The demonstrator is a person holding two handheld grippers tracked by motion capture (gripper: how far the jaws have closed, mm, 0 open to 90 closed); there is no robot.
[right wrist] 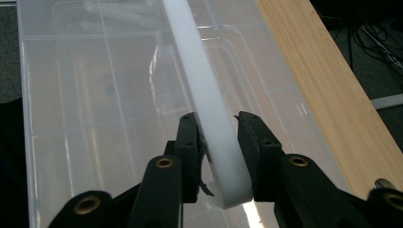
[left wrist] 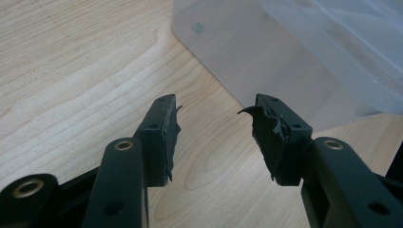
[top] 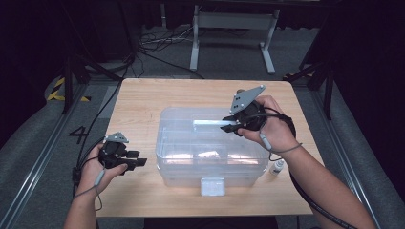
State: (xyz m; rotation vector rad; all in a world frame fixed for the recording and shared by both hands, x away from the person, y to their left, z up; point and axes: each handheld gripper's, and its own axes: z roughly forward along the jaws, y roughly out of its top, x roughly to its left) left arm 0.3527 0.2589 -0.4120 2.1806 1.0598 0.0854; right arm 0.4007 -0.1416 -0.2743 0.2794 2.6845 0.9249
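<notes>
Bare forearms, black two-jaw left tool [top: 136, 162] with worn, torn rubber pads [left wrist: 169, 137], brass-ringed screw holes, grey three-cornered plate on top, matching black right tool [top: 232, 126], black cables trailing, grey cords looped about both wrists

I see a light wood table [top: 143, 102] on grey floor [top: 229, 52], dark surroundings. White metal frame [top: 234, 21] far centre, cables [top: 157, 43] far left, yellow-black hazard tape [top: 59, 88] left, a "4" marked on the floor [top: 78, 134].
</notes>
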